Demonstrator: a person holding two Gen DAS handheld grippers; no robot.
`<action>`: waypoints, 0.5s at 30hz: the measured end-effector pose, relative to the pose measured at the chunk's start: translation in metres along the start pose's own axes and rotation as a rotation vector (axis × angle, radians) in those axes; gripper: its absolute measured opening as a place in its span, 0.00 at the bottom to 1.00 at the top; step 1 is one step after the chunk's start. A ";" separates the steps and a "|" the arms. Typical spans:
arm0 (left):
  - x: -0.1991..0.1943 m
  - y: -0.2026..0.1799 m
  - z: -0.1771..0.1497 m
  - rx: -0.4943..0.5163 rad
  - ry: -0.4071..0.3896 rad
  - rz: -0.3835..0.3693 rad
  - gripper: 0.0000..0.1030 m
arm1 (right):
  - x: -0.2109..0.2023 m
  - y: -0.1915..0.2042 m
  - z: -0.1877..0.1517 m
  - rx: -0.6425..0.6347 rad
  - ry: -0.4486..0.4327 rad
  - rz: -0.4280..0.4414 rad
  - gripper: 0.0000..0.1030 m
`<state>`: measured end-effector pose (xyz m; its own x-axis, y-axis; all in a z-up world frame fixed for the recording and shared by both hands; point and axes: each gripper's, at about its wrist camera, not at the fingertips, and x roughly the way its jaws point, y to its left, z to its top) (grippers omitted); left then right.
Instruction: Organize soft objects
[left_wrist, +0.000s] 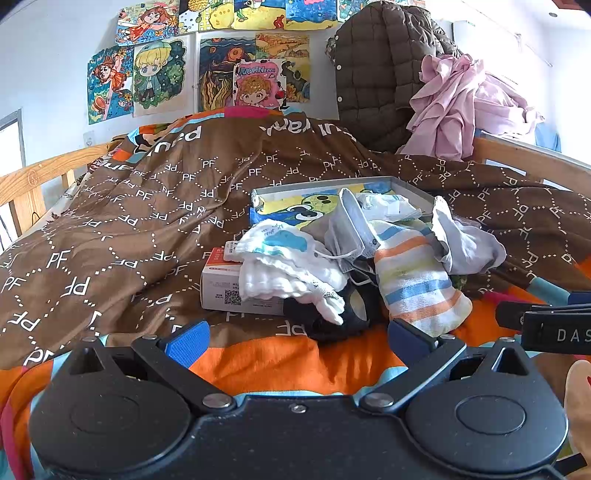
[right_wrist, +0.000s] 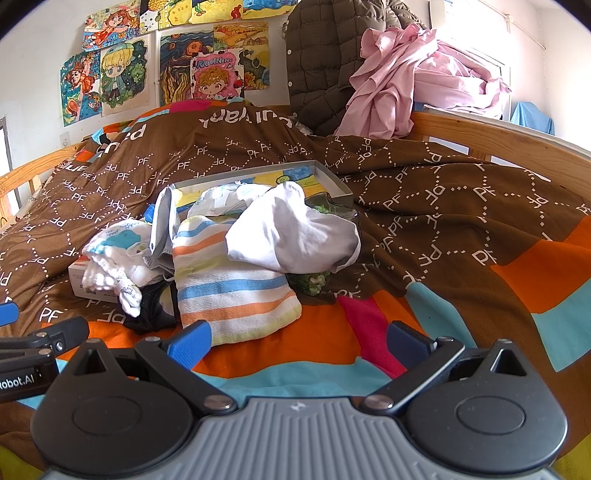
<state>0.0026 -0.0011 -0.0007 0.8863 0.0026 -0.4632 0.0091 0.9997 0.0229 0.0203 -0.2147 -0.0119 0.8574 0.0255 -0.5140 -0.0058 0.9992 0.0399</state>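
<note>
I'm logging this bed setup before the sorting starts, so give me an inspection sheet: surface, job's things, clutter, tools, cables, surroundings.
Surface: brown PF-print quilt with orange and blue patches, rumpled, on a wooden-railed bed.
Job's things: striped towel, white cloth, cloud-print cloth, face mask and a black item, piled together in front of and partly in a shallow cartoon-lined tray.
Clutter: white carton under the cloud-print cloth.
Tools: left tool open, empty, short of the pile; right tool open, empty, one finger beside the striped towel.
Cables: nothing seen.
Surroundings: drawings on the wall, quilted jacket, pink fabric heap.
</note>
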 end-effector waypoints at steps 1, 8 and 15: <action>0.000 0.000 0.000 -0.001 0.000 -0.001 0.99 | 0.000 0.000 0.000 0.000 0.000 0.000 1.00; 0.000 0.000 0.000 0.000 0.001 0.001 0.99 | 0.000 0.000 0.000 -0.001 0.000 0.000 1.00; 0.001 -0.001 -0.001 0.001 0.001 0.001 0.99 | 0.000 0.000 0.000 0.000 0.000 0.001 1.00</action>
<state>0.0028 -0.0019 -0.0015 0.8860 0.0038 -0.4637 0.0085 0.9997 0.0244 0.0206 -0.2146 -0.0119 0.8573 0.0260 -0.5141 -0.0064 0.9992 0.0400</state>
